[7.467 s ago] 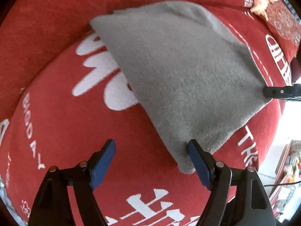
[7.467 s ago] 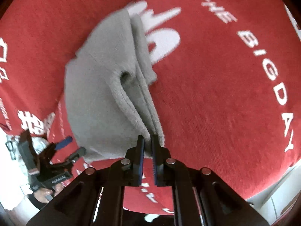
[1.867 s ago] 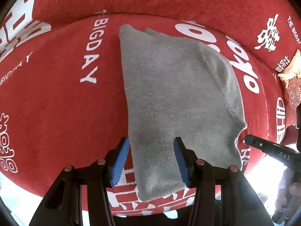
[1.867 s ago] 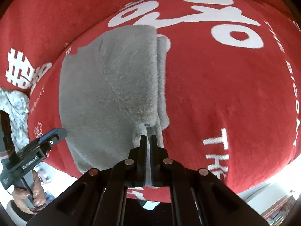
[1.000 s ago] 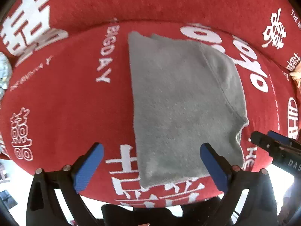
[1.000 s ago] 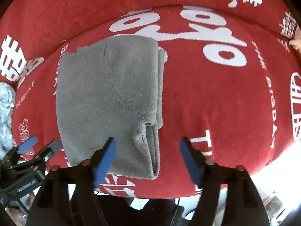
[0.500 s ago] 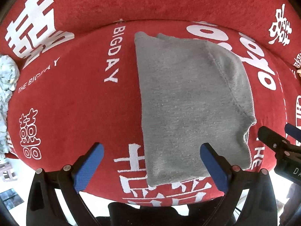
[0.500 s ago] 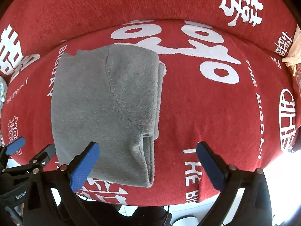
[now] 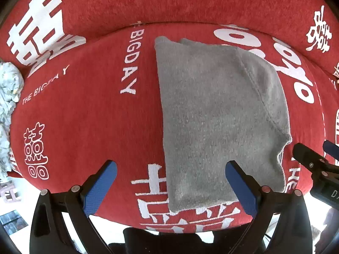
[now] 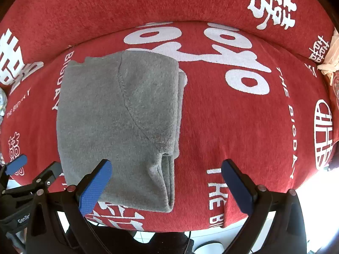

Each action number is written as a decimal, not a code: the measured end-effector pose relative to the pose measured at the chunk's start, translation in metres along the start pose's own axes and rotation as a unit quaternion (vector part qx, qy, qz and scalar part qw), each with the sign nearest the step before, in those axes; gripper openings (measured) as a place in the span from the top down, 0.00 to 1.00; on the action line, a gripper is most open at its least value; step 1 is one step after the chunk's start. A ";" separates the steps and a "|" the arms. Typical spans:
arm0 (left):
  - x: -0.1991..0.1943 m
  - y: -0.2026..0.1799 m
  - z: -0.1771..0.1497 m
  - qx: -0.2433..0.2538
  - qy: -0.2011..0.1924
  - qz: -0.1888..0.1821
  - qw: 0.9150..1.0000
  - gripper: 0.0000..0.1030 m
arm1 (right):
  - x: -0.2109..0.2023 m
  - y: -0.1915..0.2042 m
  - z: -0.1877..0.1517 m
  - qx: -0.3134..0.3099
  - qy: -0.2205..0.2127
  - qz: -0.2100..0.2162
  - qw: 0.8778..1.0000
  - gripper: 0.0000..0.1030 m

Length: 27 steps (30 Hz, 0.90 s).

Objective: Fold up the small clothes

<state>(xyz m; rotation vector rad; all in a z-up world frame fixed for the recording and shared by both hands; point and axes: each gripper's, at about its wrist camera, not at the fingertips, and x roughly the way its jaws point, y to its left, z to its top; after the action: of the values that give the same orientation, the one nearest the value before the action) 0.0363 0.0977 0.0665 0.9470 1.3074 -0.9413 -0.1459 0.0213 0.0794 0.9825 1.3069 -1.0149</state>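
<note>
A grey fleece garment (image 9: pixel 218 114) lies folded flat on a red cushion (image 9: pixel 84 110) with white lettering. The same garment (image 10: pixel 118 124) fills the left half of the right wrist view, its layered folded edge on the right side. My left gripper (image 9: pixel 170 182) hangs above the garment's near edge, open wide, nothing between its blue pads (image 9: pixel 99 188). My right gripper (image 10: pixel 166 182) is open just as wide above the garment's near right corner and touches nothing. Each gripper shows at the edge of the other's view: the right gripper (image 9: pixel 313 167), the left gripper (image 10: pixel 23 175).
A pale crumpled cloth (image 9: pixel 8 97) lies at the cushion's left edge. A cream-coloured cloth (image 10: pixel 329 59) sits at the far right. The red backrest (image 10: pixel 148 2) rises behind the cushion. Pale floor (image 9: pixel 12 201) shows beyond the cushion's near edge.
Over the last second both grippers lifted slightly and the view widened. The right gripper's jaws spread further to full width. The garment stayed flat where it was let go.
</note>
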 end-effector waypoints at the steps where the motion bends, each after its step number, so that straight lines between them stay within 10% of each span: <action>1: 0.000 0.000 0.000 0.000 0.000 0.001 1.000 0.01 | 0.000 0.000 0.001 0.000 0.001 0.000 1.000 0.00; 27: 0.001 -0.003 0.003 0.000 -0.004 0.015 1.000 0.01 | 0.005 0.001 0.004 -0.005 0.004 0.001 1.000 0.00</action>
<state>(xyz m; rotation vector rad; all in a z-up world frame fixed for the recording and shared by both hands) 0.0344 0.0938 0.0652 0.9602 1.2828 -0.9211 -0.1443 0.0178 0.0750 0.9808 1.3152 -1.0028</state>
